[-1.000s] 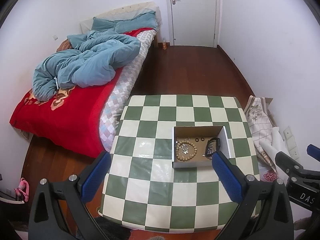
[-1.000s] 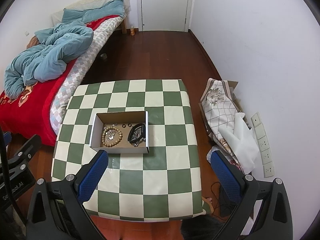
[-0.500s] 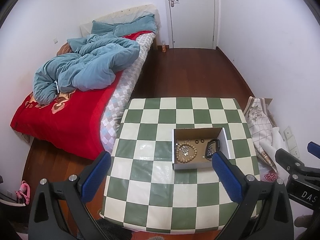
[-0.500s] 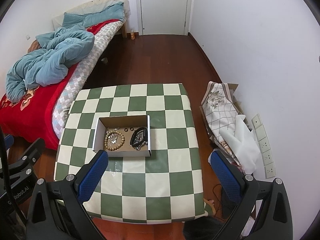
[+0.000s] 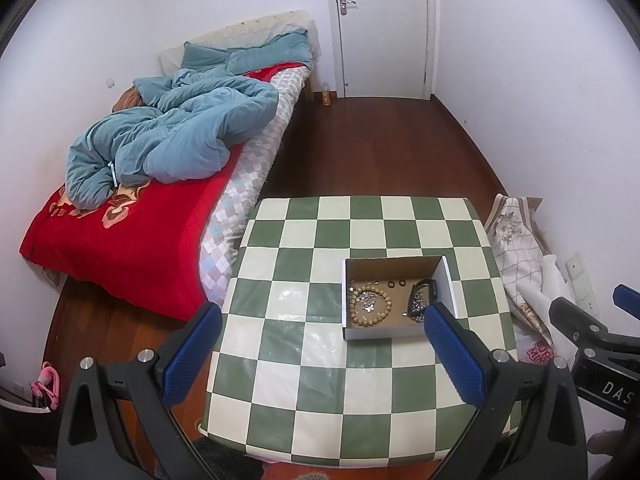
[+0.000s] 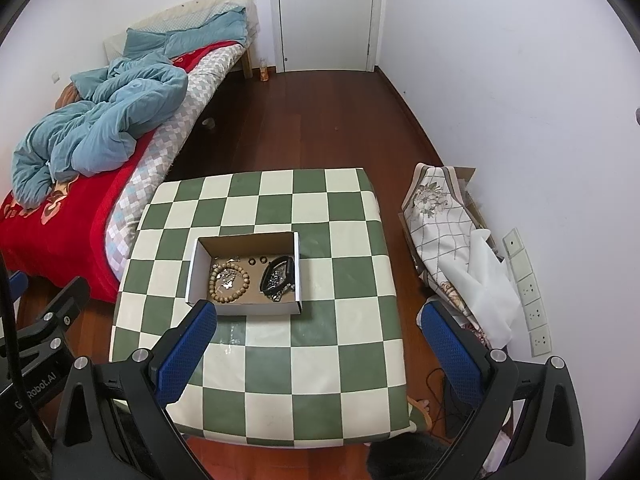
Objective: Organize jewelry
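A small open cardboard box (image 5: pixel 360 332) (image 6: pixel 256 308) sits on the green-and-cream checkered table (image 5: pixel 320 380) (image 6: pixel 304 360). Inside lie a wooden bead bracelet (image 5: pixel 370 306) (image 6: pixel 229 282), a silver chain piece inside its ring, two small dark rings (image 5: pixel 396 283) (image 6: pixel 257 260), and a black bracelet (image 5: pixel 422 298) (image 6: pixel 278 276) with silver chain. My left gripper (image 5: pixel 320 344) is open and empty, high above the table's near side. My right gripper (image 6: pixel 316 344) is open and empty, also high above the near side. Neither touches anything.
A bed (image 5: pixel 132 232) with red cover and blue duvet (image 5: pixel 172 140) stands to the left of the table. Folded cloth and a white bag (image 6: pixel 452 248) lie by the right wall. A white door (image 6: pixel 326 16) is at the far end across wooden floor.
Both grippers have risen and drawn back; the table and box look smaller and lower in both views. Jaws stay open. Box contents have not moved.
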`<state>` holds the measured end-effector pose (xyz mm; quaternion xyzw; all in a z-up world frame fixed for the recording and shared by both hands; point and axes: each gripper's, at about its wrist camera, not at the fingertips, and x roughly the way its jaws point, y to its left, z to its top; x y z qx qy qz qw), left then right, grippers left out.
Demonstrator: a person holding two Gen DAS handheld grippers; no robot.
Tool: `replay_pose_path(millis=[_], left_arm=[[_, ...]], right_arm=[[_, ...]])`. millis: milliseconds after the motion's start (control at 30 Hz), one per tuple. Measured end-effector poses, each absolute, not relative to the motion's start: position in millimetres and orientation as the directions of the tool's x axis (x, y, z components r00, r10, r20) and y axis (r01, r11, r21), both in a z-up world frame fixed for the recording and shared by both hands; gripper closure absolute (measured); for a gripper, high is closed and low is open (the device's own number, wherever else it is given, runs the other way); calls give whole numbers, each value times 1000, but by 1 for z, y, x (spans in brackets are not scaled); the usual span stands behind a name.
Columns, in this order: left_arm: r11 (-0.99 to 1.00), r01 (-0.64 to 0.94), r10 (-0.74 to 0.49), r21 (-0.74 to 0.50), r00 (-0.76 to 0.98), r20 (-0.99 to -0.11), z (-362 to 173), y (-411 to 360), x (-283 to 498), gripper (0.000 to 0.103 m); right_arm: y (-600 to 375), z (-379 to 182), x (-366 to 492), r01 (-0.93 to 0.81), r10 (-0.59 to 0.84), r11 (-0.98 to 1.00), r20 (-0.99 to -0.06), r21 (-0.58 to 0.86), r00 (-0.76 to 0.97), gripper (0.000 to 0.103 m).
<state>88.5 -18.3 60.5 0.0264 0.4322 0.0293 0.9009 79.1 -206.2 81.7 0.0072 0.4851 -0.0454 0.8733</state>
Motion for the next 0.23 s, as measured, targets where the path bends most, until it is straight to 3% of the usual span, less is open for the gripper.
replay_pose_path(millis=[233], left_arm=[[997, -21, 70, 74, 632, -772, 63, -20, 87, 0]], right_arm=[[-209, 83, 78, 87, -72, 996, -849, -31, 524, 0]])
